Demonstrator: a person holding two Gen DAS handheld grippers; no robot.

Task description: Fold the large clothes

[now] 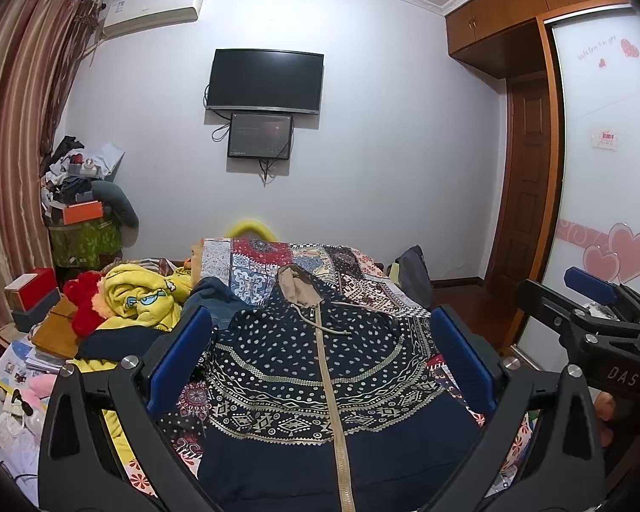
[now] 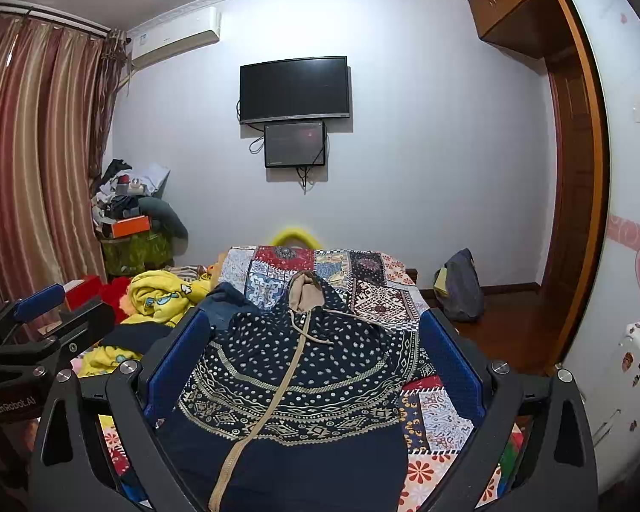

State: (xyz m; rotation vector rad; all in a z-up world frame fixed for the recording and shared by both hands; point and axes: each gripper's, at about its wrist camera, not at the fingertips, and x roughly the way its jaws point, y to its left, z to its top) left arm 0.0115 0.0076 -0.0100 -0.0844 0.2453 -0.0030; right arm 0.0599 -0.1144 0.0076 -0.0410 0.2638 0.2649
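A navy hooded zip jacket (image 1: 320, 367) (image 2: 294, 384) with white dots, patterned bands and a beige hood lining lies spread front-up on the patchwork bedspread (image 1: 354, 273) (image 2: 379, 286), hood pointing away from me. My left gripper (image 1: 320, 345) hovers open above its chest, blue pads wide apart with nothing between them. My right gripper (image 2: 315, 350) is open too, above the same jacket slightly to the right. The left wrist view shows the right gripper (image 1: 593, 298) at its right edge. The right wrist view shows the left gripper (image 2: 42, 311) at its left edge.
A yellow cartoon blanket (image 1: 145, 298) (image 2: 162, 294), a red plush item (image 1: 85, 303) and jeans (image 1: 213, 298) are heaped on the bed's left. Boxes and clutter fill the left corner (image 1: 81, 213). A bag (image 2: 461, 286) stands on the floor right of the bed, near the wardrobe.
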